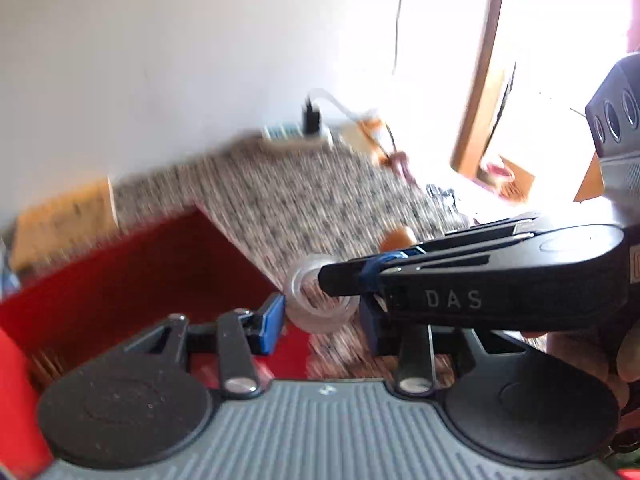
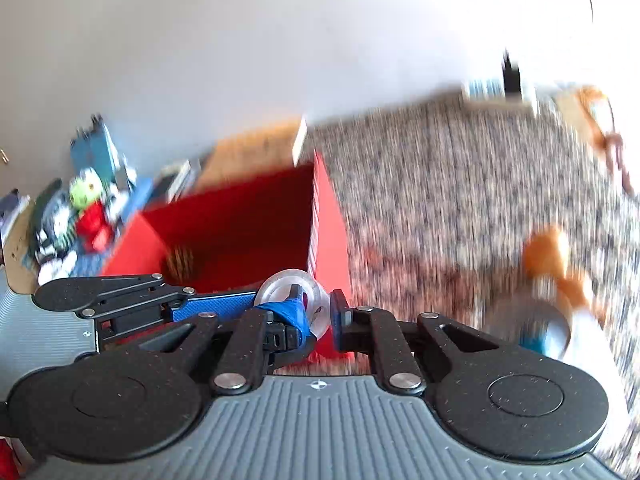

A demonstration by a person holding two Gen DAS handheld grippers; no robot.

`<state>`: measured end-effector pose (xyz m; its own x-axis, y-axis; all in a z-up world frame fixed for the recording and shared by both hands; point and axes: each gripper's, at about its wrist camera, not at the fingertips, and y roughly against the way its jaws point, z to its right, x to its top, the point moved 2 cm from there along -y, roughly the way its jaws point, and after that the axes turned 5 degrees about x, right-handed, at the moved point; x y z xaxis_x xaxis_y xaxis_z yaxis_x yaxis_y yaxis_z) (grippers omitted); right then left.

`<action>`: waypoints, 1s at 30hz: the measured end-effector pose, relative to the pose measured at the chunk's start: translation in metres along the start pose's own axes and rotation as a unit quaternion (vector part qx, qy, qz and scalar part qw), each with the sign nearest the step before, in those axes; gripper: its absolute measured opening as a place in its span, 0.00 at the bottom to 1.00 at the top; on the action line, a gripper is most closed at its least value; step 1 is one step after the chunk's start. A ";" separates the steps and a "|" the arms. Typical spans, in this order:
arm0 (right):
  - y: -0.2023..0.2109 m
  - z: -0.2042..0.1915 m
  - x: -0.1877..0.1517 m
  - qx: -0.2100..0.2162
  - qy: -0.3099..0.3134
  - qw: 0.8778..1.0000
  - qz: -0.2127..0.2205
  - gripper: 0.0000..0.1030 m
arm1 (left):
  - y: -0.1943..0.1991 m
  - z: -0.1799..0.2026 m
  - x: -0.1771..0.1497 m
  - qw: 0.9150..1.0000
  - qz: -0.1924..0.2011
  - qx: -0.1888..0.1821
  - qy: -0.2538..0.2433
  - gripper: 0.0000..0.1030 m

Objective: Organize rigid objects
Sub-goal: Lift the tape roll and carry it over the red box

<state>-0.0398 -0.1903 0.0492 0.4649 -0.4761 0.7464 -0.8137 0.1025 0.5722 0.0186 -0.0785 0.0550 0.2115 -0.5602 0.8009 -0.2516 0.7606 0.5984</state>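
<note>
Left wrist view: the left gripper (image 1: 318, 316) stands wide open, its blue pads (image 1: 272, 326) on either side of a clear tape roll (image 1: 320, 300) without visibly pressing on it; whether either pad touches the roll cannot be told. The right gripper (image 1: 332, 280) reaches in from the right, and one of its fingers is threaded through the roll's centre hole. The roll hangs above the near edge of the speckled bench (image 1: 288, 196), just right of an open red box (image 1: 132, 280). Right wrist view: the right gripper (image 2: 316, 316) is partly open, its left finger passing through the hole while the right pad (image 2: 338, 318) sits against the roll's outer wall, so the tape roll (image 2: 294, 294) is pinched across its ring wall. The left gripper (image 2: 216, 304) lies alongside at left. The red box (image 2: 240, 232) opens directly beyond; a blurred orange object (image 2: 554, 258) lies at far right on the bench (image 2: 460, 200). Judged handling: the roll is probably light, stiff and smooth, hence liable to swivel; a hold across the ring wall looks more secure than one across its slippery outer curve.
</note>
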 end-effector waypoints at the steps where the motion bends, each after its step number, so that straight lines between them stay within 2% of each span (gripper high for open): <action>1: -0.003 -0.005 0.011 0.004 0.010 1.000 0.010 0.00 | 0.003 -0.008 0.008 1.000 0.008 0.006 0.000 0.37; 4: -0.025 -0.017 0.039 0.024 0.031 0.999 0.027 0.00 | 0.008 -0.038 0.028 0.999 0.024 0.032 0.004 0.37; 7: -0.057 -0.030 0.057 0.043 0.044 0.998 0.017 0.00 | 0.004 -0.075 0.035 0.998 0.013 0.056 0.012 0.37; 10: -0.095 -0.042 0.064 0.059 0.042 0.997 -0.015 0.00 | -0.012 -0.110 0.029 0.997 -0.017 0.071 0.028 0.37; 16: -0.162 -0.061 0.056 0.068 0.034 0.993 -0.095 0.00 | -0.058 -0.161 0.003 0.991 -0.089 0.082 0.059 0.37; 21: -0.206 -0.065 0.047 0.079 0.025 0.984 -0.158 0.00 | -0.085 -0.191 -0.012 0.981 -0.147 0.097 0.079 0.38; 24: -0.228 -0.066 0.042 0.085 0.010 0.978 -0.191 0.00 | -0.096 -0.206 -0.020 0.973 -0.181 0.102 0.104 0.38; 27: -0.242 -0.068 0.041 0.094 -0.003 0.973 -0.209 0.00 | -0.101 -0.210 -0.021 0.963 -0.212 0.135 0.096 0.44; 30: -0.252 -0.072 0.039 0.093 -0.004 0.971 -0.220 0.00 | -0.101 -0.211 -0.026 0.954 -0.236 0.165 0.080 0.42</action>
<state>0.2084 -0.1719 -0.0420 0.7795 -0.4446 0.4413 -0.5866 -0.2708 0.7633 0.2374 -0.0718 -0.0302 0.5097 -0.7375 0.4430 -0.3700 0.2770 0.8868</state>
